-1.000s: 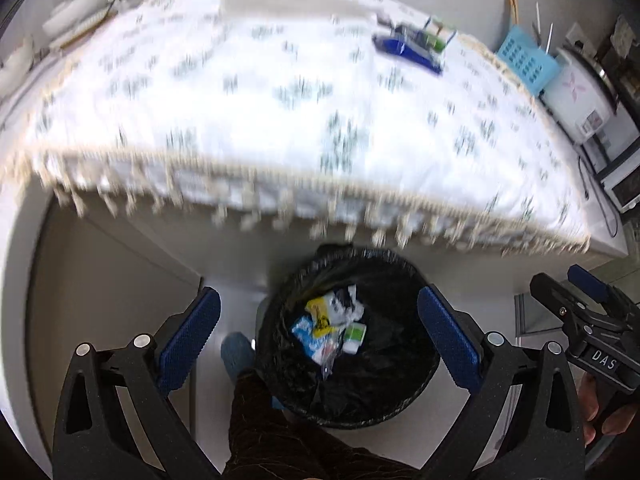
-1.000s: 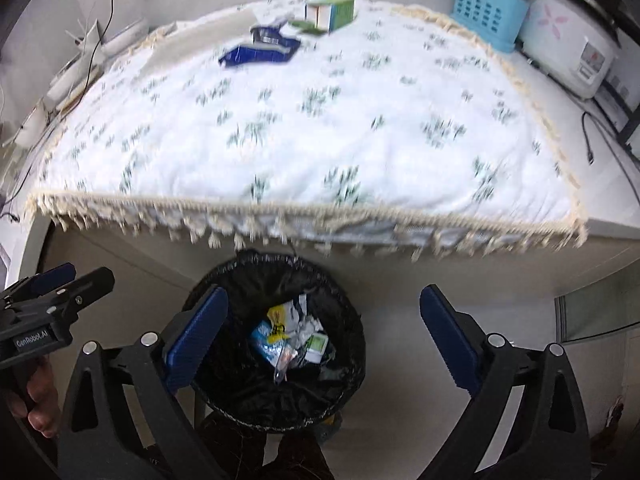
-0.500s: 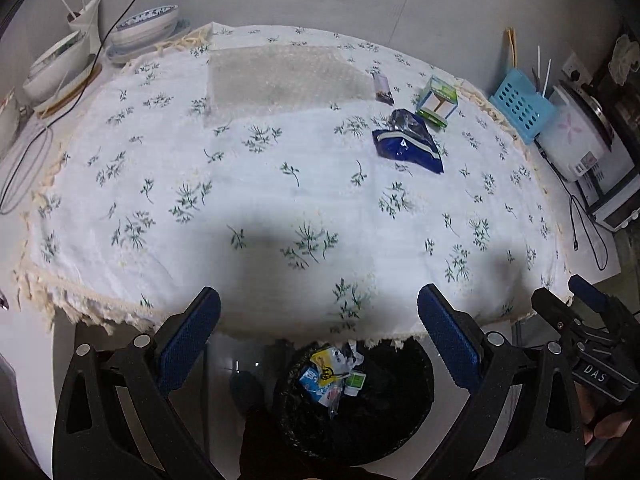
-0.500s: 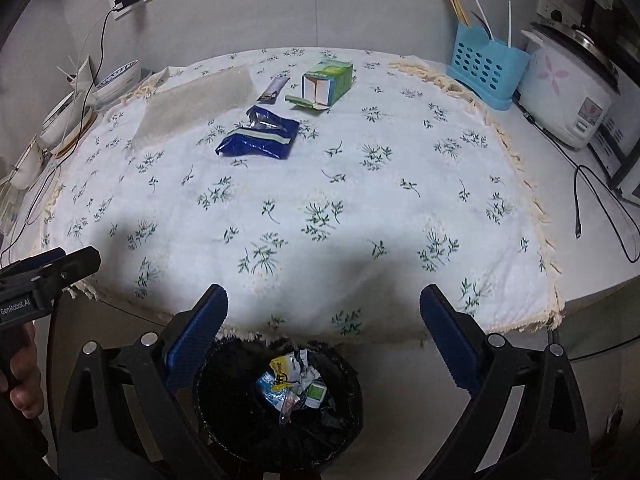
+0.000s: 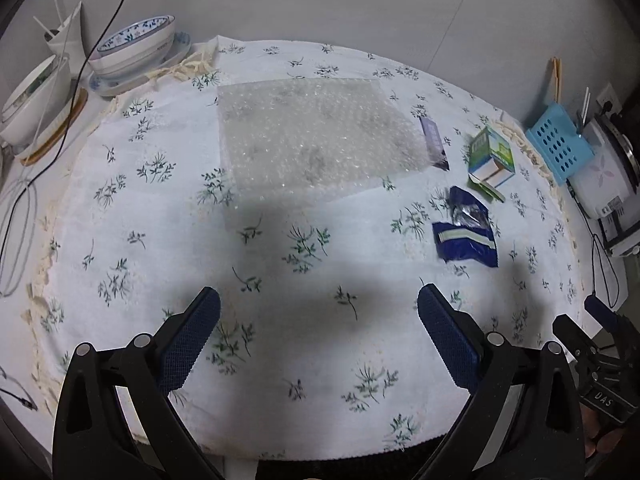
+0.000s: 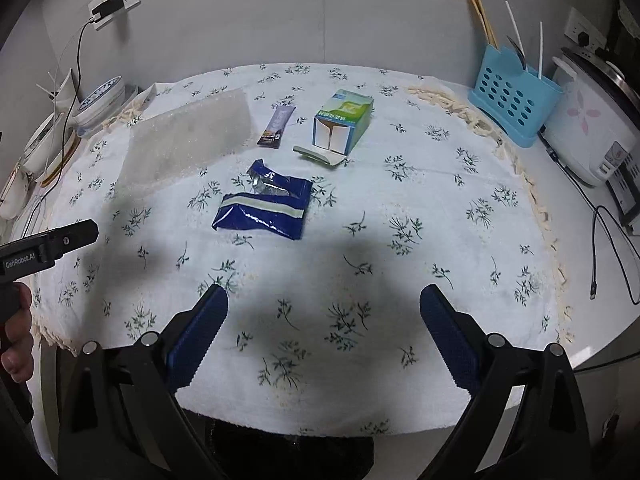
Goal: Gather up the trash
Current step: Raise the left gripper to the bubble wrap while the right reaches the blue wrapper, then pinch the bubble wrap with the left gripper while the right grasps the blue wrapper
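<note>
Several pieces of trash lie on the flowered tablecloth (image 5: pixel 160 240) (image 6: pixel 440 208): a torn blue wrapper (image 5: pixel 466 236) (image 6: pixel 264 208), an opened green and white carton (image 5: pixel 491 158) (image 6: pixel 342 126), a purple bar wrapper (image 5: pixel 434 143) (image 6: pixel 278 126) and a sheet of bubble wrap (image 5: pixel 316 136) (image 6: pixel 188 144). My left gripper (image 5: pixel 319 336) is open above the near part of the table, holding nothing. My right gripper (image 6: pixel 324 332) is also open and empty, with the blue wrapper ahead and slightly left. Only the black bin's rim (image 6: pixel 292 440) shows under the table edge.
Stacked bowls (image 5: pixel 136 50) (image 6: pixel 98 104) and a cable (image 5: pixel 56 152) sit at the left. A blue utensil holder (image 5: pixel 558 142) (image 6: pixel 514 106) and a white rice cooker (image 5: pixel 604 176) (image 6: pixel 592 128) stand at the right. A person's hand (image 6: pixel 16 340) holds the left gripper's handle.
Both grippers have risen from over the bin below the table edge to above the tabletop. The bin has dropped almost out of view. Both stay open and empty.
</note>
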The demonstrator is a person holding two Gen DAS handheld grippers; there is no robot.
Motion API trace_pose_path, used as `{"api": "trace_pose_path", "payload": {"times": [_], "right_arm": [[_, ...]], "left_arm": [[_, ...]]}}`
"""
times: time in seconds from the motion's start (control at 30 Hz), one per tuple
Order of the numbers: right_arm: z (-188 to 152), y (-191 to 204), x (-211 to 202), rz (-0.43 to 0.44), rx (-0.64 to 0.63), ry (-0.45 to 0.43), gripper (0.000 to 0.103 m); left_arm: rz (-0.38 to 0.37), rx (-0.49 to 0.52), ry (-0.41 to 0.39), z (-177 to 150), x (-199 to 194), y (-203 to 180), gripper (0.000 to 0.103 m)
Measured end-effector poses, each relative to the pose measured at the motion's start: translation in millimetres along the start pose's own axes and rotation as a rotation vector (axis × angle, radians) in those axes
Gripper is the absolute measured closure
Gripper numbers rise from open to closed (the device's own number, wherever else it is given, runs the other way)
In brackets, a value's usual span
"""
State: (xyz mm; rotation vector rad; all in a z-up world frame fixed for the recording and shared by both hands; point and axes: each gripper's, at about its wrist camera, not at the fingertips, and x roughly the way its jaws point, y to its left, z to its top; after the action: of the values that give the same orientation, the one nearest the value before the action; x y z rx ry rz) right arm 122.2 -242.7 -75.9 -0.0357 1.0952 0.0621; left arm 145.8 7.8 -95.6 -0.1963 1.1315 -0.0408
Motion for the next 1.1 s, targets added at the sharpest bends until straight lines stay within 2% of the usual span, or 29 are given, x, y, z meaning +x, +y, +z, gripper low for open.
{"api": "trace_pose_path", "payload": {"times": [0.47, 0.67, 0.8, 0.9, 0.97, 1.03, 1.1], "right_arm": [[51.8, 25.8, 85.1, 0.018, 0.052, 0.112, 0.015], [53.7, 41.2, 109.1, 0.032, 0.023, 0.163, 0.022], [54.5, 44.4, 113.1, 0.047, 0.029, 0.170, 0.033], [55.0, 45.7, 114.4, 0.055, 0.022, 0.175, 0.043], [54.8, 46.1, 114.5, 0.063, 0.021, 0.176, 0.046], [53.3, 46.5, 114.3, 0.065, 0.020, 0.172, 0.049], [51.9, 47.1, 116.3, 0.070, 0.019, 0.182, 0.059]], "left_arm": [[0.032, 0.015, 0.098, 108.0, 104.3, 23.4, 0.006], [0.101, 0.047, 0.143, 123.5, 129.0, 18.0, 0.009], [0.148, 0.079, 0.150, 121.9, 132.0, 10.0, 0.013], [0.151, 0.084, 0.159, 122.7, 130.0, 6.5, 0.025], [0.148, 0.100, 0.163, 123.6, 127.4, 3.0, 0.039], [0.145, 0.113, 0.166, 123.9, 125.0, 0.0, 0.050], [0.141, 0.114, 0.166, 124.1, 123.5, -1.0, 0.059]]}}
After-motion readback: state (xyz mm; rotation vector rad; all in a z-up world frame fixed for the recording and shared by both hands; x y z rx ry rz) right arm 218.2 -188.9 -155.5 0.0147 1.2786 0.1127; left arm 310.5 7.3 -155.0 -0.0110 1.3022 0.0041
